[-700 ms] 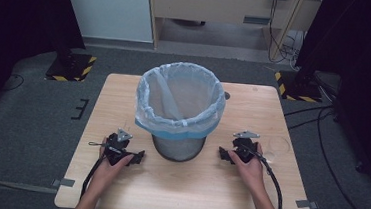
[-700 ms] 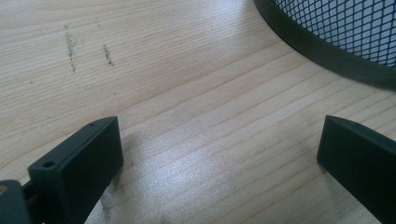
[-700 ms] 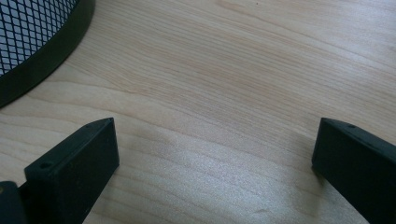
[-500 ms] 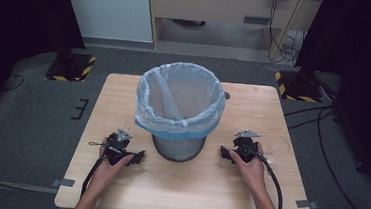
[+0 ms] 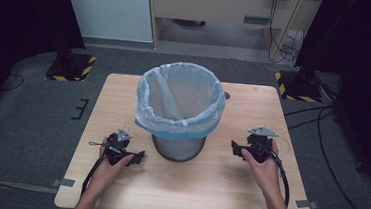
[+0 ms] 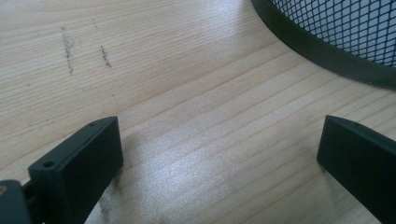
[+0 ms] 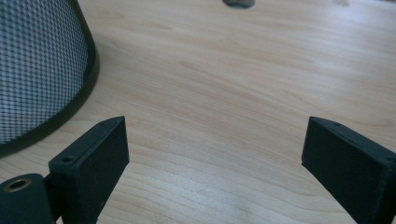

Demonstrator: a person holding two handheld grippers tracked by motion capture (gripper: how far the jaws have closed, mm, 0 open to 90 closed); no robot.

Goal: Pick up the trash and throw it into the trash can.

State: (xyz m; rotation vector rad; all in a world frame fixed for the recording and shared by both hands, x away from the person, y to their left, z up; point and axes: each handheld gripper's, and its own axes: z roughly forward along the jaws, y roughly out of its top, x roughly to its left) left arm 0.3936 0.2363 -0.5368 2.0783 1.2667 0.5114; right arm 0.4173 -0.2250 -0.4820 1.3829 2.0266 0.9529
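Black wire-mesh waste bin [image 5: 178, 134], round and lined with a pale blue plastic bag [image 5: 179, 101], stands upright near the middle of our light wooden table [image 5: 187, 185]. We see the bag's top folded out and down over the bin's rim, covering the upper part of the mesh, while the dark base ring rests flat on the wood.

We hold our left gripper [image 5: 136, 157] low over the table just to the left of the bin's base, apart from it. In the left gripper view its two black jaws stand wide, with nothing but bare wood grain between them, and the bin's dark base ring [image 6: 322, 46] curves across the upper right corner, well ahead of the jaws. A few faint dark scuff marks [image 6: 70, 46] show on the wood at upper left.

We hold our right gripper [image 5: 235, 149] on the other side of the bin, also near its base and not touching it. Its jaws likewise stand wide with only wood between them; in the right gripper view the mesh wall [image 7: 37, 65] rises at the left edge, beside the left jaw but clear of it. A small dark round spot [image 7: 239, 3] sits on the table at the far edge of that view.

A black cable [image 5: 283, 177] trails back from the right gripper along our forearm.
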